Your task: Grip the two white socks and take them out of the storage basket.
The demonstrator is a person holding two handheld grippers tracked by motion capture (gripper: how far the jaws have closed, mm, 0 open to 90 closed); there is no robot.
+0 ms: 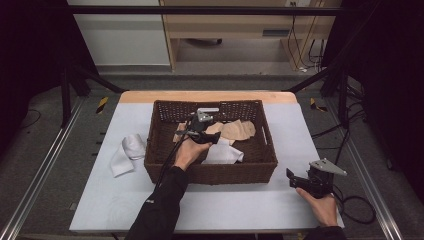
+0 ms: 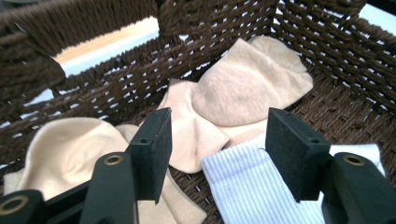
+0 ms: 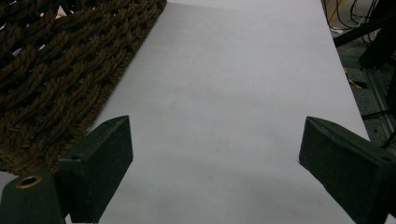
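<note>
White sock lies crumpled on table, left of basket.

Left gripper inside basket, above socks; jaws apart, nothing grasped.

In left gripper view: beige sock partly hidden behind left jaw; second beige sock further back; white ribbed sock cut off at bottom edge.

Right gripper low over bare table right of basket, jaws wide open, nothing between them.

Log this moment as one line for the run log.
left gripper: open, inside basket over socks | right gripper: open, over bare table | white sock: outside basket
</note>
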